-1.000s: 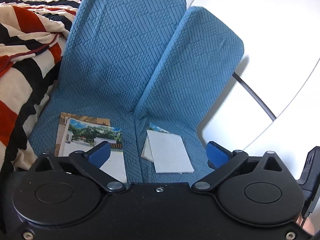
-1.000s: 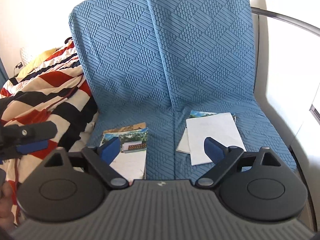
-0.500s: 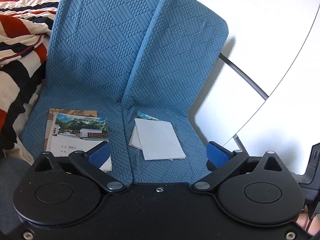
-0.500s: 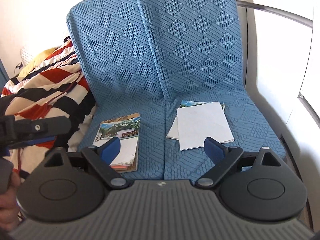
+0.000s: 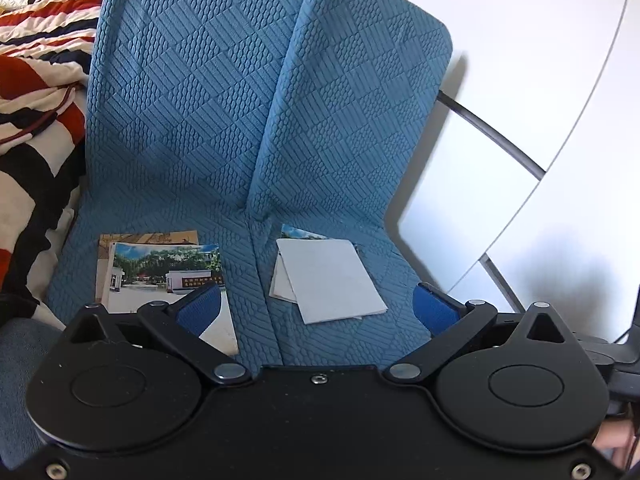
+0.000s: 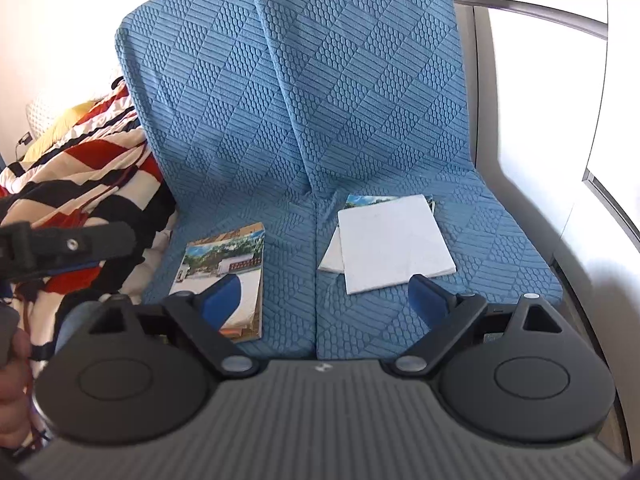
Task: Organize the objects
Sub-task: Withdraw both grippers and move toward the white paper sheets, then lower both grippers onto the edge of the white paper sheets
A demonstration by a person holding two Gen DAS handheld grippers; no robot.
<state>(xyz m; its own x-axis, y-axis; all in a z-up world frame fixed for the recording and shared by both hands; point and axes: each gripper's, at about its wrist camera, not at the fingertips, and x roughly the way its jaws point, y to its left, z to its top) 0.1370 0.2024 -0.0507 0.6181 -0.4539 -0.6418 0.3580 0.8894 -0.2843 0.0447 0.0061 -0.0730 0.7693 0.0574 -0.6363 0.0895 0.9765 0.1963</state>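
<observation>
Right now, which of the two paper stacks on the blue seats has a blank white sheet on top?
The right-seat stack; the left-seat stack shows a building photo on top.

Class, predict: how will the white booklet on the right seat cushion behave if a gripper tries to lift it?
The white booklet looks thin, so probably light and somewhat floppy. It lies flat atop other sheets, so it may slide rather than lift.

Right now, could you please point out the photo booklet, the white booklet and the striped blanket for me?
photo booklet [image 6: 224, 258]: right wrist view, on its picture cover.
white booklet [image 6: 394, 240]: right wrist view, middle of its blank top face.
striped blanket [image 5: 36, 120]: left wrist view, on a striped fold.
</observation>
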